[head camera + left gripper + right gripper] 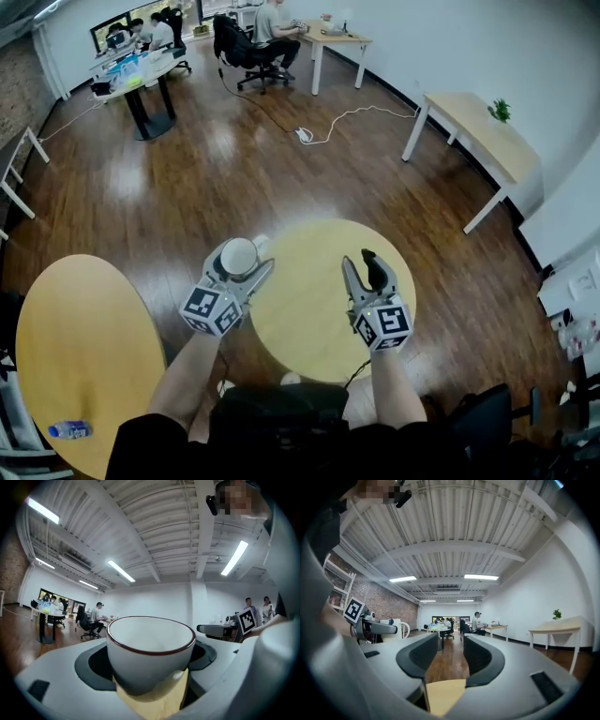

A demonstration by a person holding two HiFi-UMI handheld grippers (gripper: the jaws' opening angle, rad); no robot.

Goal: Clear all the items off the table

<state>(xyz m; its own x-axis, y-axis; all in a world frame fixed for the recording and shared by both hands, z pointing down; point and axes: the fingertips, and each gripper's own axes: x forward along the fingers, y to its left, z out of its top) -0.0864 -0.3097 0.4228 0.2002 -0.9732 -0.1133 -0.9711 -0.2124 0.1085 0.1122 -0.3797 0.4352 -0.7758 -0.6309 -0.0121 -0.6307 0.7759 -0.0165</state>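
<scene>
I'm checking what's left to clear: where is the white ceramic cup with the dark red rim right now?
In the head view, left of centre, the white ceramic cup is gripped in the left tool, over the left edge of the round yellow table.

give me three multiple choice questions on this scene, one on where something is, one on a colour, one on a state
1. Where does the bottle lie?
A. on the floor
B. on the left round table, near its front edge
C. between the jaws of a gripper

2. What colour is the line round the rim of the cup?
A. dark red-brown
B. blue
C. green

3. How does the right gripper stand?
A. shut on a cup
B. shut on a bottle
C. jaws apart, nothing between them

Answers:
1 B: the head view shows it lying on that yellow tabletop.
2 A: the left gripper view shows a thin dark red-brown band on the white rim.
3 C: the right gripper view shows only floor and tabletop through the gap.
</scene>
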